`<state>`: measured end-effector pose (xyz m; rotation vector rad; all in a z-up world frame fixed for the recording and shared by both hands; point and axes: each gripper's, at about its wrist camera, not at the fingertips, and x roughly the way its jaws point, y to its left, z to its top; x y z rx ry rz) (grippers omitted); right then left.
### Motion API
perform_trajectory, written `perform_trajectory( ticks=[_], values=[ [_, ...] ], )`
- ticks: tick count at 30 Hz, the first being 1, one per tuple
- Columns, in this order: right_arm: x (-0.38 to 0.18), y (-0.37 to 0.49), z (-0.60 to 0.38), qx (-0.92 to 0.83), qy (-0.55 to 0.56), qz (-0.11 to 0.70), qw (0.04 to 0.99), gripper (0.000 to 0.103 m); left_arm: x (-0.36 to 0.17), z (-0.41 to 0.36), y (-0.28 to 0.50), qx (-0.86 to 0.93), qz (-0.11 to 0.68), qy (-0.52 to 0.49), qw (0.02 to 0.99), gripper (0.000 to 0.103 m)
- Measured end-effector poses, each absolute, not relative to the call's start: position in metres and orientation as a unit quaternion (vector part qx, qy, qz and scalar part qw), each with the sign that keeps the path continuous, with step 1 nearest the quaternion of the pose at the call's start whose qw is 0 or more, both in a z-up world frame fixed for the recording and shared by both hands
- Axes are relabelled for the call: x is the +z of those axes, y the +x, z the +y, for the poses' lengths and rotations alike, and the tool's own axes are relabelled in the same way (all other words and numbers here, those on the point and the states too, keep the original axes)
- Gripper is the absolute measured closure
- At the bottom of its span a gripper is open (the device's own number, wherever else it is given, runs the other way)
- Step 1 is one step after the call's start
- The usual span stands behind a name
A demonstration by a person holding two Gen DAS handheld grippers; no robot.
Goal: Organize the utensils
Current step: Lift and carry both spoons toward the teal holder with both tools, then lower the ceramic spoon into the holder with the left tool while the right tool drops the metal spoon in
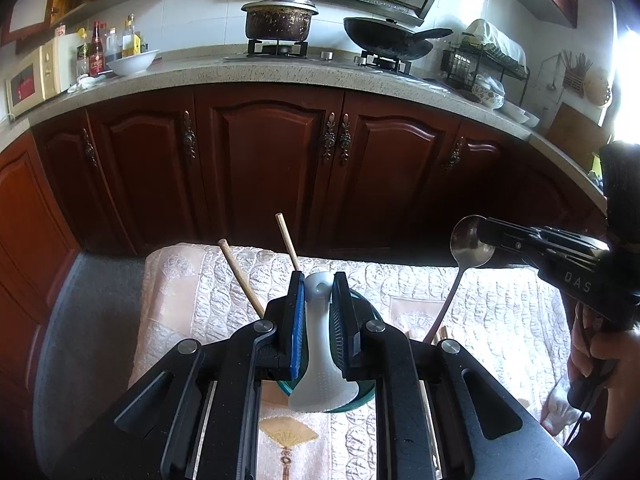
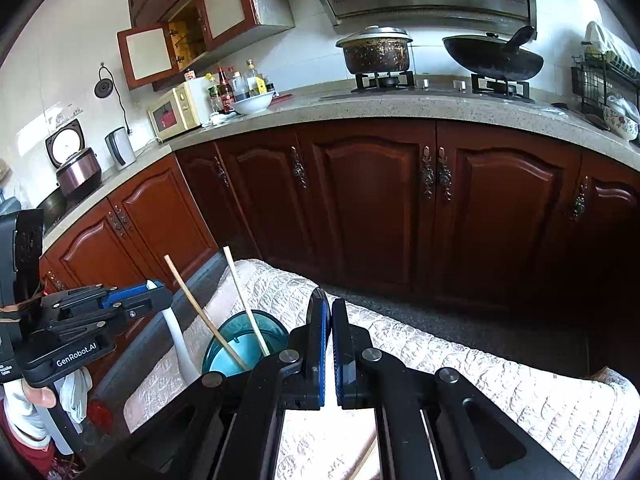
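Observation:
My left gripper (image 1: 318,282) is shut on a white plastic rice paddle (image 1: 318,364), handle up between the pads, its blade over a teal cup (image 1: 362,398). Two wooden chopsticks (image 1: 242,278) stand in that cup (image 2: 240,350). My right gripper (image 1: 482,236) is shut on the bowl of a metal spoon (image 1: 464,248), whose handle hangs down toward the table. In the right wrist view the right gripper (image 2: 331,312) shows its pads nearly together, with the spoon's thin edge between them. The left gripper (image 2: 154,292) with the paddle (image 2: 180,344) is at the left.
A low table under a quilted cream cloth (image 1: 500,312) holds the cup. More chopsticks (image 1: 440,334) lie on it by the spoon's handle. Dark wood cabinets (image 1: 272,168) and a counter with a pot (image 1: 280,20) and a wok (image 1: 388,42) are behind.

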<state>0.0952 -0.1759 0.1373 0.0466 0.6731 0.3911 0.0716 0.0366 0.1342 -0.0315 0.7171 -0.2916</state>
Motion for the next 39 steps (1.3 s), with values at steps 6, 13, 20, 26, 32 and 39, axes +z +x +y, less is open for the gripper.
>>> perform_trajectory(
  ticks=[6,13,20,26,32,39],
  values=[
    [0.132,0.103,-0.168,0.183,0.013,0.329,0.927,0.101,0.126,0.036,0.089,-0.128,0.35,-0.016,0.928,0.091],
    [0.132,0.113,-0.159,0.162,-0.007,0.317,0.935,0.101,0.119,0.032,0.107,-0.112,0.346,-0.012,0.932,0.091],
    [0.13,0.123,-0.151,0.16,-0.021,0.313,0.936,0.101,0.126,0.031,0.111,-0.123,0.34,-0.006,0.932,0.091],
    [0.129,0.126,-0.143,0.149,-0.034,0.309,0.939,0.101,0.119,0.031,0.109,-0.095,0.342,-0.004,0.935,0.091],
    [0.124,0.122,-0.121,0.136,-0.088,0.293,0.942,0.101,0.115,0.034,0.098,-0.064,0.347,0.005,0.936,0.095],
    [0.112,0.124,-0.107,0.13,-0.119,0.29,0.941,0.101,0.101,0.037,0.089,-0.054,0.362,-0.002,0.931,0.097]
  ],
)
